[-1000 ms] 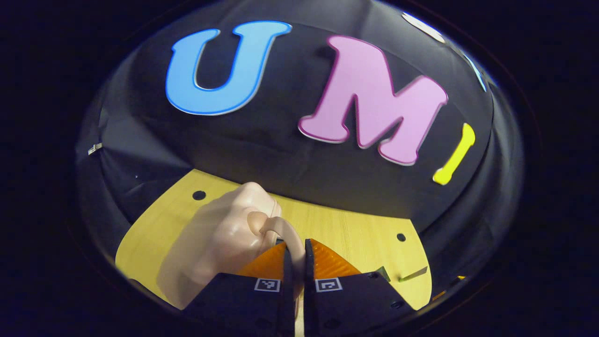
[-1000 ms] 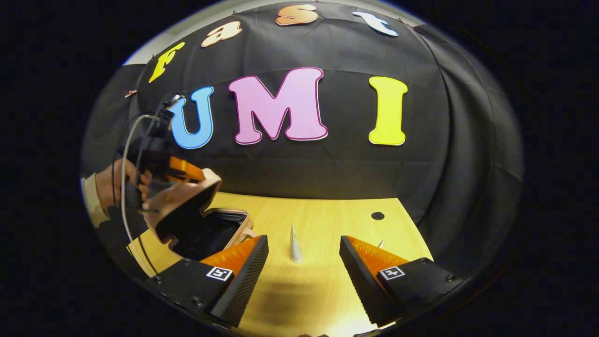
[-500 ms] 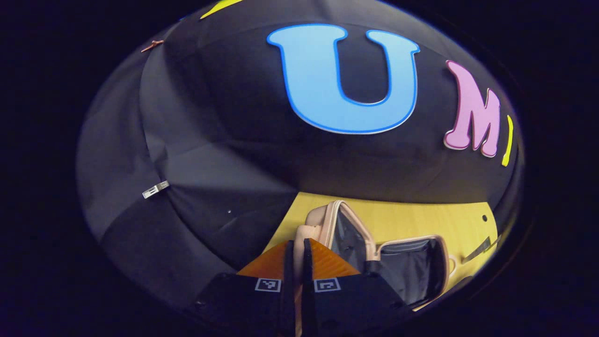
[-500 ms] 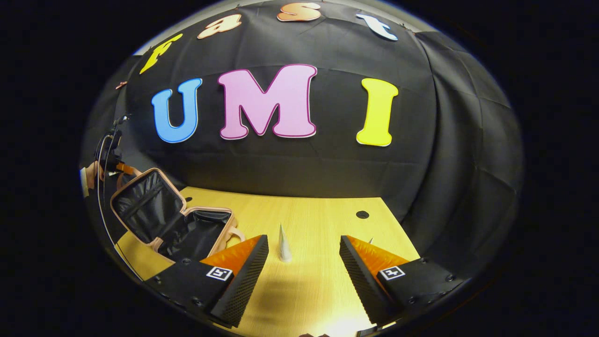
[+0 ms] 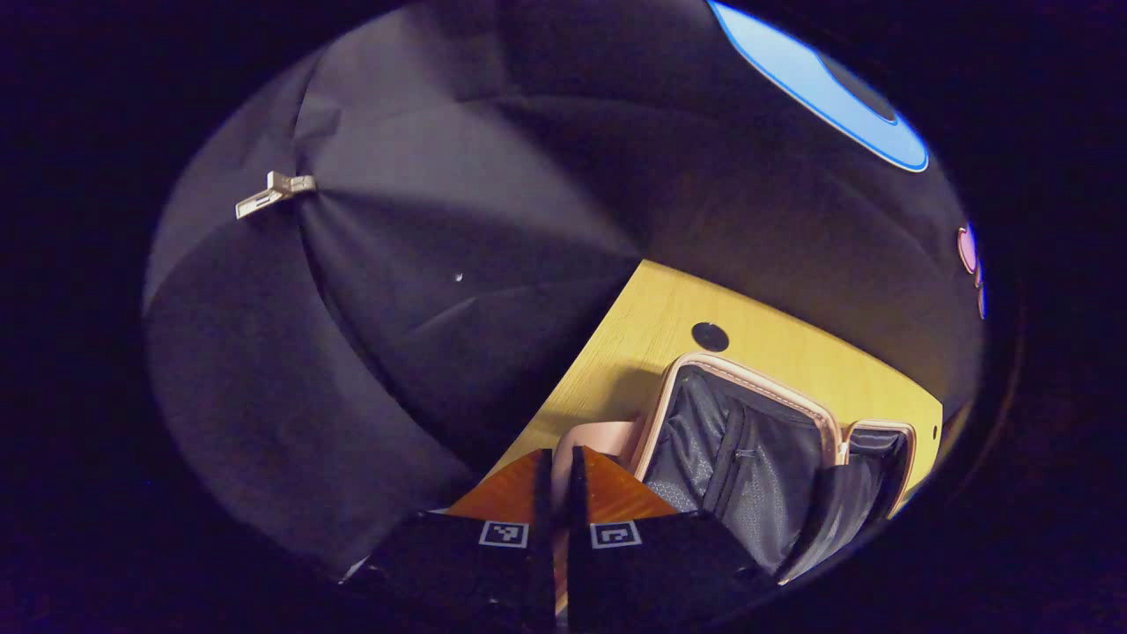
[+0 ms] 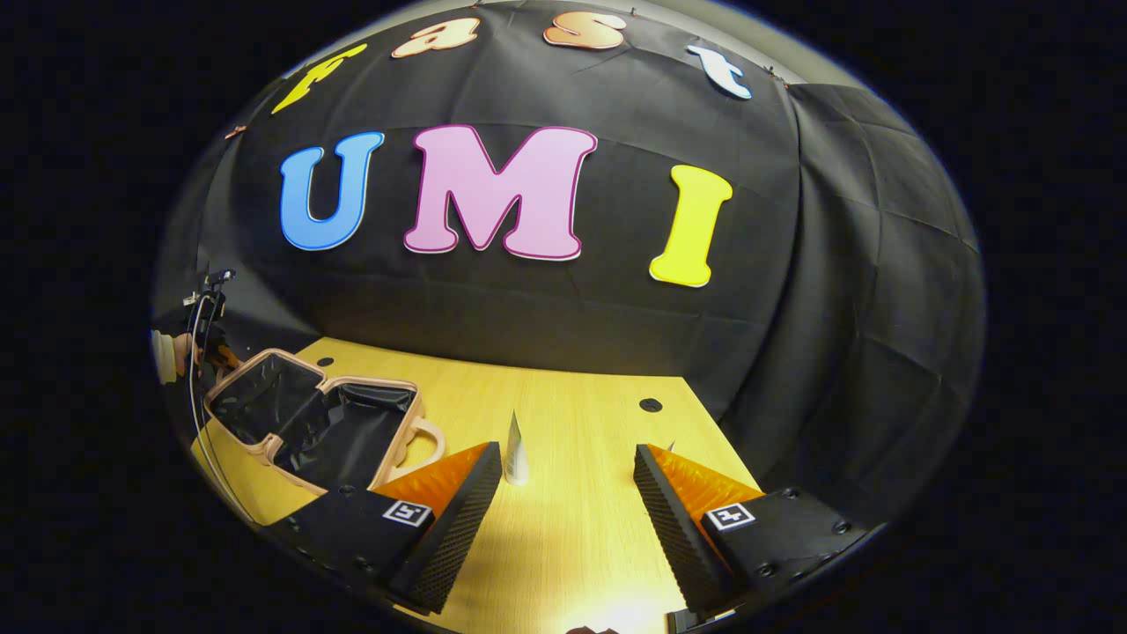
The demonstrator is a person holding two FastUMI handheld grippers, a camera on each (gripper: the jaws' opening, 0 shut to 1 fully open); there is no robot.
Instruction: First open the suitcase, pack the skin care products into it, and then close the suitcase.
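Here the left gripper (image 5: 555, 467) has its two orange fingers drawn almost together, with only a narrow slit between them, and in that slit sits a pale pink piece of the suitcase's (image 5: 748, 458) shell, at the outer edge of the lid. Both fingers seem to press on it, though the contact itself is partly hidden by the fingers. Just beyond them the suitcase lies open on the wooden table (image 5: 634, 335), its pink rim framing a dark fabric lining with a strap running across it; the second half lies farther off, joined at the hinge. A dark round hole (image 5: 709, 335) in the tabletop sits just past the lid's far corner.

In the right gripper view, the right gripper (image 6: 568, 497) hangs over the table (image 6: 581, 546) with its fingers spread wide apart and nothing between them. A small white tube (image 6: 516, 453) of skin care product stands upright on its cap just beside the inner face of the finger (image 6: 453, 511) on the left of that view; whether they touch I cannot tell. Farther off to the left lies the open suitcase (image 6: 308, 423), both halves nearly flat, its handle (image 6: 426, 440) pointing toward the tube. At its far edge the left gripper (image 6: 220, 357) and the hand (image 6: 180, 352) holding it are small and dim, with a cable (image 6: 195, 387) hanging down.
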